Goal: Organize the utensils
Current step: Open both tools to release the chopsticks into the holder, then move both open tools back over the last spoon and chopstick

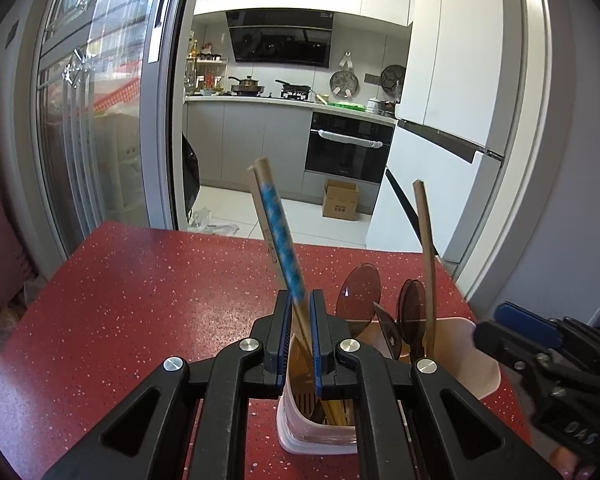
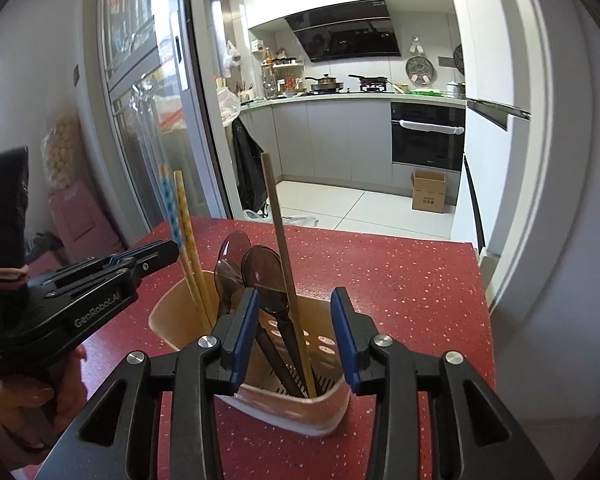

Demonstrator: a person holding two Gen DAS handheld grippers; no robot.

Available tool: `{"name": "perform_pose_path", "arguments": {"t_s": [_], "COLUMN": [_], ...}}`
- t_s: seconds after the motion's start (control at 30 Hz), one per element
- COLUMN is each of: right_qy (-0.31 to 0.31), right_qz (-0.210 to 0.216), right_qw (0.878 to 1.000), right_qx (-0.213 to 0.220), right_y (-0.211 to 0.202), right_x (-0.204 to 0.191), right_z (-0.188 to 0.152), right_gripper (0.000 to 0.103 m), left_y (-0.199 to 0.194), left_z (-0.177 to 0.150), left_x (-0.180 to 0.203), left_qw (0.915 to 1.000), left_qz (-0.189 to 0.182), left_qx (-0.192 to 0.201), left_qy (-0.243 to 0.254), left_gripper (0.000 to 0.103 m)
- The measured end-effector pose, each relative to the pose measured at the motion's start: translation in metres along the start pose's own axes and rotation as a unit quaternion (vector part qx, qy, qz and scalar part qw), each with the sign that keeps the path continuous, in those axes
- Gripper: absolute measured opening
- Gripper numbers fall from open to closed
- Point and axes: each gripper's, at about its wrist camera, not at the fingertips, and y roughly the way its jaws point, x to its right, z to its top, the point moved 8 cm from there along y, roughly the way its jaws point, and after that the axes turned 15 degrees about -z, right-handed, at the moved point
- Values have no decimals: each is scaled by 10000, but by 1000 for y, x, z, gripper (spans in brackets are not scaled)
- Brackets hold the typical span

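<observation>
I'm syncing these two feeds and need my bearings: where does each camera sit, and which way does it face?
Left wrist: rides the left gripper, looking across the red table into the kitchen; its fingers pinch the blue-patterned chopsticks over the utensil holder; the right gripper shows at right.
Right wrist: rides the right gripper, facing the same way; its open fingers flank the holder's near end; the left gripper and the person's hand show at left.
Shared: holder, brown spoons, table, oven.

Chopstick (image 1: 278,236) tips and spoon (image 1: 358,300) handles hidden inside the holder (image 1: 480,364) — blue pattern motion-blurred.
</observation>
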Motion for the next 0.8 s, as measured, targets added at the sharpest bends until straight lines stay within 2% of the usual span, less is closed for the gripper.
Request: {"name": "perform_pose_path", "arguments": {"t_s": [0.3,0.33,0.37,0.47,0.57,0.67,0.7,0.73,0.8], "right_qy": [594,627,671,736,804,996,1037,1065,1119], "right_qz": [151,161,177,226,219,293,332,365,426], "right_qw": [9977,9974,9968,9952,9927,9868,9846,9823,9778], "right_qx": [-282,-313,-395,-598,-870,-1242,-1367,-1499,-1717], "right_y": [-26,-28,-31,-40,-47,-52,-54,-55,-60], "right_x": [22,23,24,21,19,15,14,11,5], "right_z": [-19,-21,-27,-43,-63,-85,-92,-99,-118], "right_gripper": [45,46,47,53,64,68,72,87,90], "left_y": [-22,-28,-32,-57,-73,-86,-93,-97,-108], "left_z": [1,0,-2,-11,-32,-59,-74,-85,-108], "left_x": [7,9,10,13,12,6,1,-2,-8], "left_qw": [9999,9999,9999,9998,9998,9991,9982,9974,9955], "left_qz": [-36,-56,-63,-29,7,79,127,134,137], "left_qx": [-31,-32,-44,83,-141,-417,-568,-662,-836], "left_qy": [92,119,134,179,121,-1,-131,-233,-429], "left_gripper": [38,63,103,103,103,103,103,103,103]}}
